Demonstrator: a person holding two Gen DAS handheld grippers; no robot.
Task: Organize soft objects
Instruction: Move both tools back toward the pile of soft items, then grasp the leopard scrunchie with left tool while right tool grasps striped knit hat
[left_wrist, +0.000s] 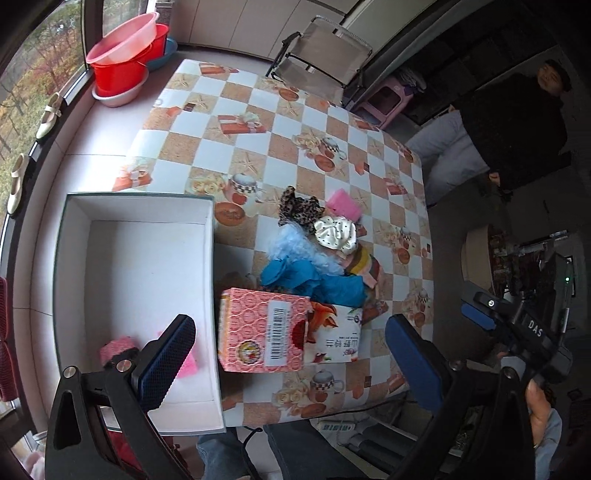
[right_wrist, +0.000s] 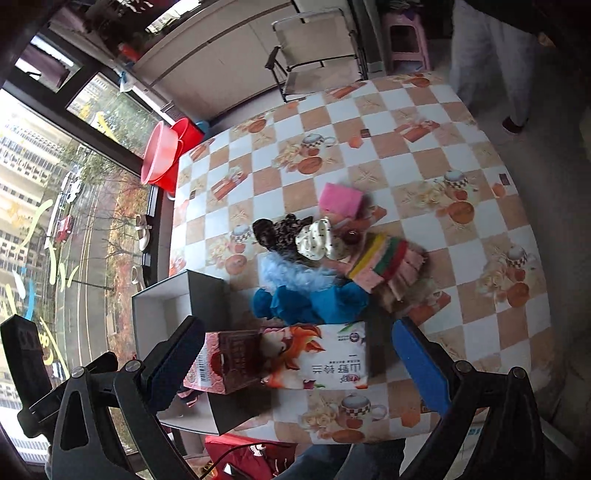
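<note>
I am holding my left gripper (left_wrist: 291, 354) and right gripper (right_wrist: 299, 365) with jaws apart, empty, above the tissue pack (left_wrist: 280, 332); soft things (right_wrist: 314, 266) are lying piled beside the box (left_wrist: 74, 258), awaiting sorting.

Daylight reaches you from the window (right_wrist: 55, 206), washing the surface (left_wrist: 236, 147) evenly and leaving the white box (left_wrist: 147, 258) bright. The room behind the surface's far edge sinks into dimness, and in your left wrist view the right side is almost black. Shadows under the soft pile (right_wrist: 314, 266) are short and soft. Both fisheye views bend straight lines near the rims, with dark corners. The pile looks slightly smeared in your right view.
</note>
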